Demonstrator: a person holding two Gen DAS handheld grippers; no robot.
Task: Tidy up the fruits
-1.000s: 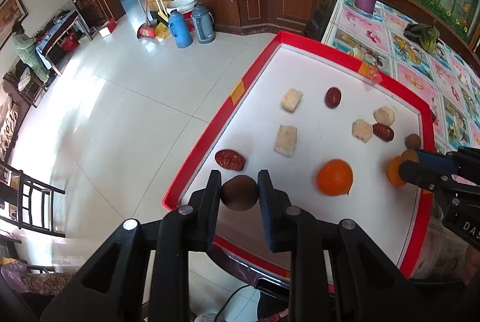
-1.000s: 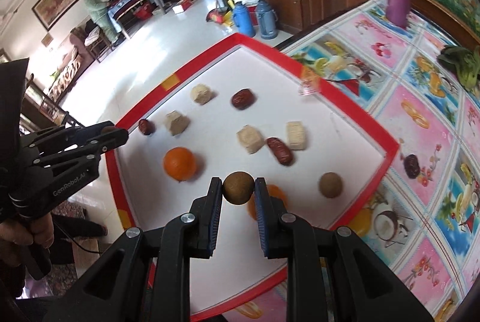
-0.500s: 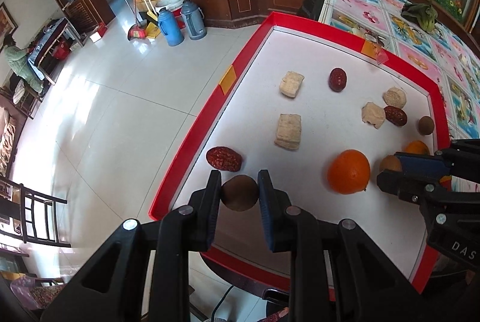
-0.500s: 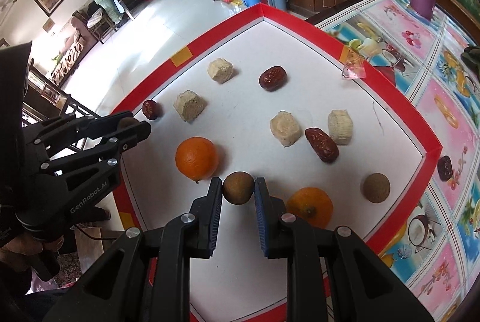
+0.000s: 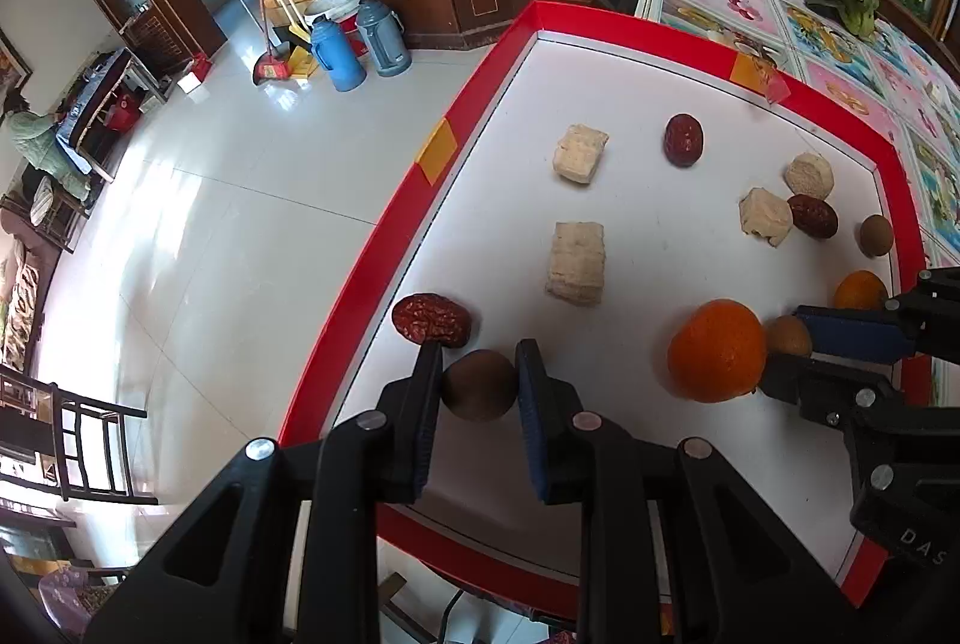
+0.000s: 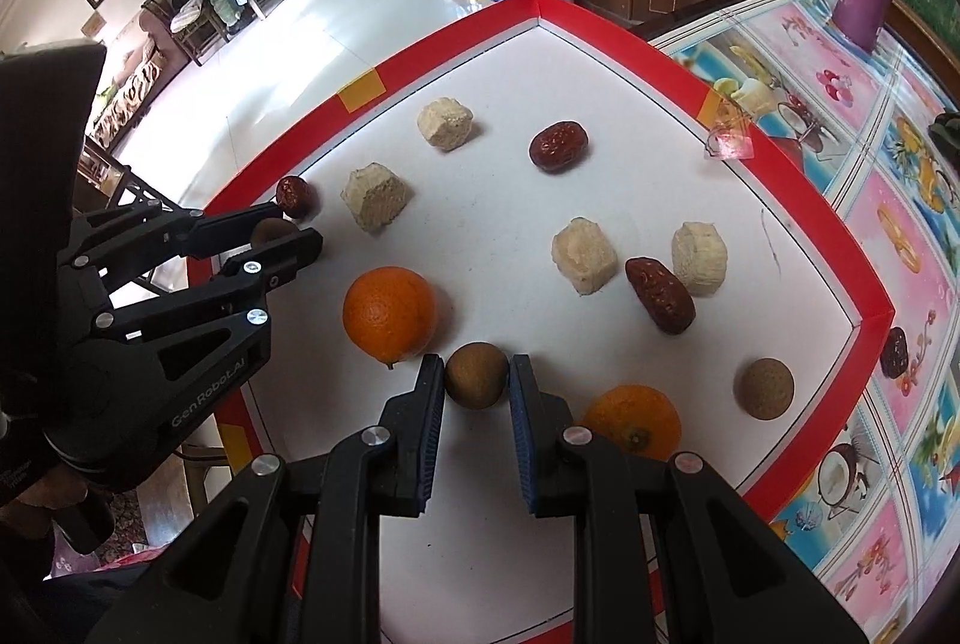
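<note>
My left tool (image 5: 480,385) is clamped on a brown round fruit (image 5: 480,386) just beside a red date (image 5: 431,318) at the tray's (image 5: 384,248) left edge. My right tool (image 6: 477,379) grips another brown fruit (image 6: 477,377) beside the large orange (image 6: 389,312), apparently just above the tray floor.

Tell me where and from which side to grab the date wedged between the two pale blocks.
Grip the date across its narrow middle, coming from above. Its upper end sits close between the two pale blocks, so place the fingers toward the free lower end. Both grippers already hold brown round fruit.
</note>
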